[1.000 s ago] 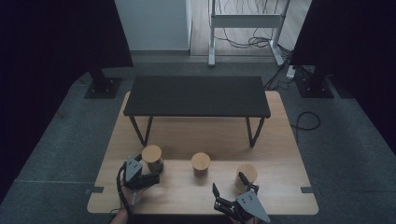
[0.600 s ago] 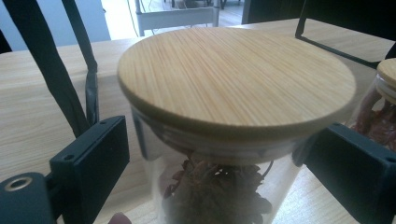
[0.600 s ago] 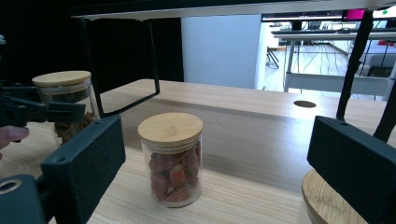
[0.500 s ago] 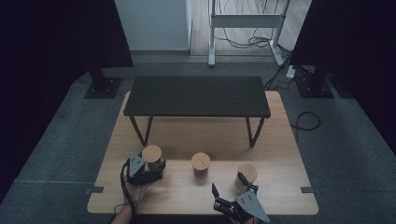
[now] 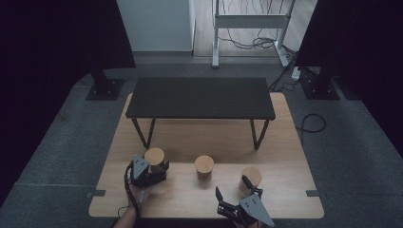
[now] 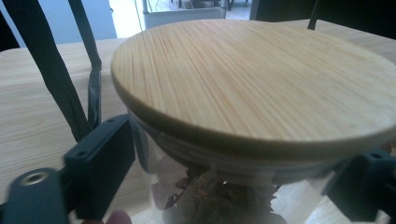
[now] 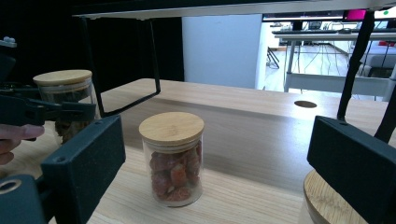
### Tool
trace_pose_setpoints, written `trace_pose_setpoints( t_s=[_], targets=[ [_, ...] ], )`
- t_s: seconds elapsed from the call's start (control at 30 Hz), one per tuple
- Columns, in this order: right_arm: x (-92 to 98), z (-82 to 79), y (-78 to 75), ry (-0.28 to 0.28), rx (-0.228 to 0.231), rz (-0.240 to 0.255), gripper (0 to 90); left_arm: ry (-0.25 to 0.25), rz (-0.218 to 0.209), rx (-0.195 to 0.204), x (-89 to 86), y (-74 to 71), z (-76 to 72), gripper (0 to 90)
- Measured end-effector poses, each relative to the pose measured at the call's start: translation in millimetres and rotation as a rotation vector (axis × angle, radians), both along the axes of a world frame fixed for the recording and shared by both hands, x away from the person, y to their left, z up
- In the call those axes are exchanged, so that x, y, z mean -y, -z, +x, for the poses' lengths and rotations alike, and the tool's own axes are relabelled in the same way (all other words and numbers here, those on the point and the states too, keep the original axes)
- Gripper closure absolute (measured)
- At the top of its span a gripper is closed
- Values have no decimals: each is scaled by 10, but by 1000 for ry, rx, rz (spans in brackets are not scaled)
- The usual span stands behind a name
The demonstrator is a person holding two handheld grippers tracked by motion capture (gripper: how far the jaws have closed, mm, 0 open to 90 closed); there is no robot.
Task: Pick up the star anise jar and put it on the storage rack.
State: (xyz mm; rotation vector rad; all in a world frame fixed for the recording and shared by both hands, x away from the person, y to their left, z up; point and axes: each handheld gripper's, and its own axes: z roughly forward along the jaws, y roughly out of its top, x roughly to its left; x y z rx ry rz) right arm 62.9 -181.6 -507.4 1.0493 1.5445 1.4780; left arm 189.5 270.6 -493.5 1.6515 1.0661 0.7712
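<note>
- The left gripper [image 5: 159, 167] has a glass jar with a bamboo lid [image 6: 252, 88] between its jaws; they have just been closing and sit against the glass just under the lid.
- The right gripper [image 5: 233, 186] holds its jaws spread wide, gripping nothing.
- A second jar [image 7: 173, 158] stands on the tabletop [image 7: 261, 135] ahead, between those jaws.
- A third jar's lid [image 7: 327, 205] sits beside the right-hand jaw.

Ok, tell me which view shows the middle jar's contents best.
The right gripper view: the middle jar stands unobstructed, reddish pieces visible through the glass under its wooden lid. The high view shows it small, mostly its lid. The left gripper view shows another jar close up.
</note>
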Motion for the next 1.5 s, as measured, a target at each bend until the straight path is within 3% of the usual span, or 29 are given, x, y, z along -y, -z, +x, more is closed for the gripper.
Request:
trace_pose_setpoints(
  t_s=[0.13, 1.13, 1.5],
  targets=[
    [-5, 0, 1, -2, 0, -3, 35, 21, -8, -2, -32, 13, 15, 256],
    [-13, 3, 8, -16, 0, -12, 35, 47, 53, 55, -25, 53, -23, 266],
    [-18, 1, 10, -21, 0, -11, 35, 32, 22, 39, -52, 64, -12, 265]
  ],
)
